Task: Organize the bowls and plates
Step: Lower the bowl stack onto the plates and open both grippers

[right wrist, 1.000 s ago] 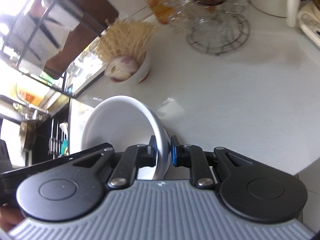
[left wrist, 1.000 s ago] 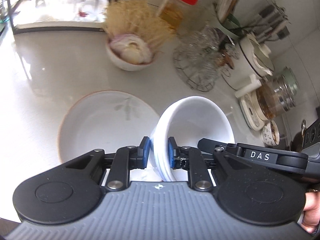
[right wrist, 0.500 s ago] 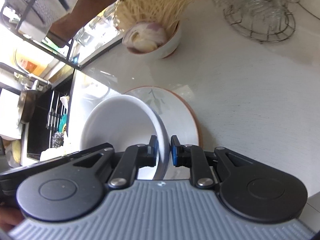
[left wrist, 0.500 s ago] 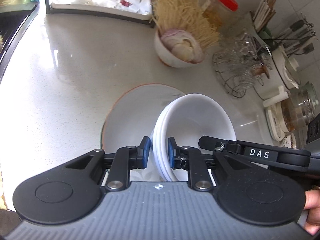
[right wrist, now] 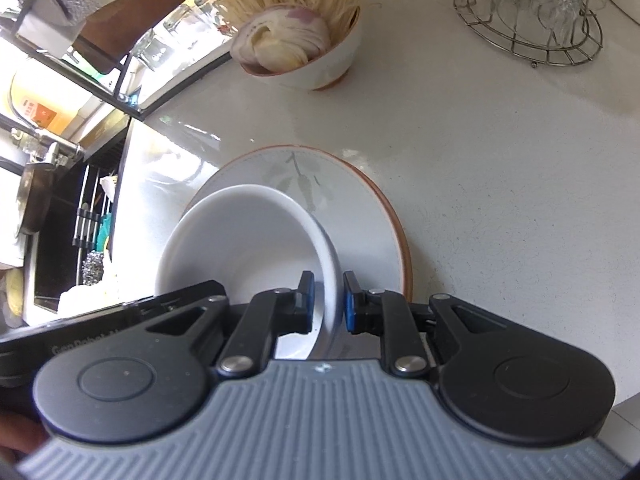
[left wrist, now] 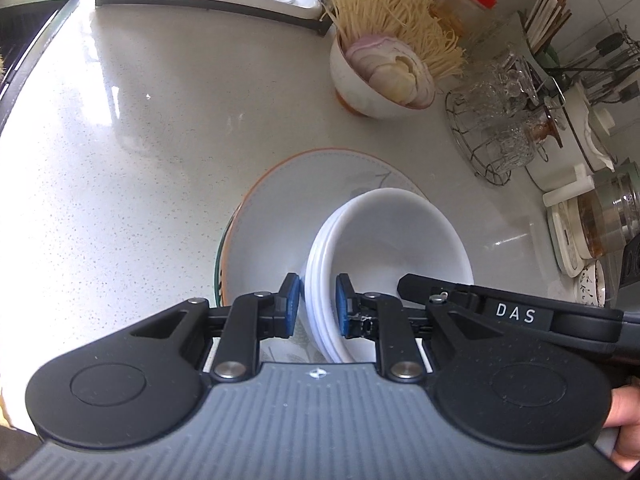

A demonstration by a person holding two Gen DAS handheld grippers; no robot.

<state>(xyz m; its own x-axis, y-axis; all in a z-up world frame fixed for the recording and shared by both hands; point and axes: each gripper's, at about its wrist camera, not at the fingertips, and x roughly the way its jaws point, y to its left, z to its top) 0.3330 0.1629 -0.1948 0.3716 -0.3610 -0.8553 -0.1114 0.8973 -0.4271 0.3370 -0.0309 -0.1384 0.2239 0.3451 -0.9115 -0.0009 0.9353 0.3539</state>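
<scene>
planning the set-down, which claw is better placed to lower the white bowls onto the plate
Neither alone: left claw and right claw each clamp opposite rims of the white bowls, above the plate. Lower together.

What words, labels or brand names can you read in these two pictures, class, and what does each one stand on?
"DAS": white letters on the black arm of the right gripper, in the left wrist view.
"GenRobot", partly cut off and faint: on the black arm of the left gripper, in the right wrist view.
Orange sign by the sink: too blurred to read.
Red-lidded jar label: too small to read.
</scene>
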